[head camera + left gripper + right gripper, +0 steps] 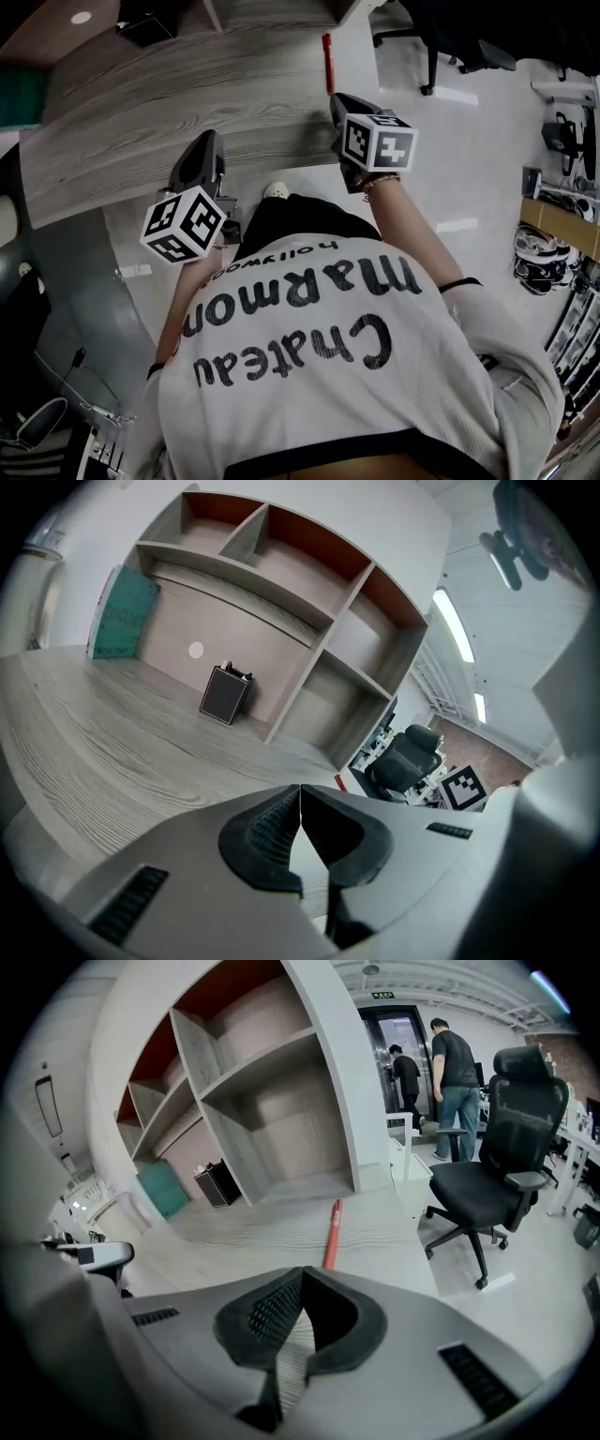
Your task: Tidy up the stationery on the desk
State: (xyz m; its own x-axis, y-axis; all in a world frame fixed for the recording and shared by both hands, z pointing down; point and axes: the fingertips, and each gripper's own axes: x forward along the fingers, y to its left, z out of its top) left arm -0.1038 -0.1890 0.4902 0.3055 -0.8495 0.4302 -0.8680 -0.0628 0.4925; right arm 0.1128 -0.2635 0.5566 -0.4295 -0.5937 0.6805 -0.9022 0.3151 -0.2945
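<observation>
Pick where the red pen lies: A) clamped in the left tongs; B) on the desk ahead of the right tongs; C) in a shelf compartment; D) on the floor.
B: the red pen lies flat on the desk, just beyond the shut, empty right tongs.

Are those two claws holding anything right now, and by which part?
Nothing is held. The left gripper and right gripper are both shut on nothing; the red pen lies loose on the desk.
</observation>
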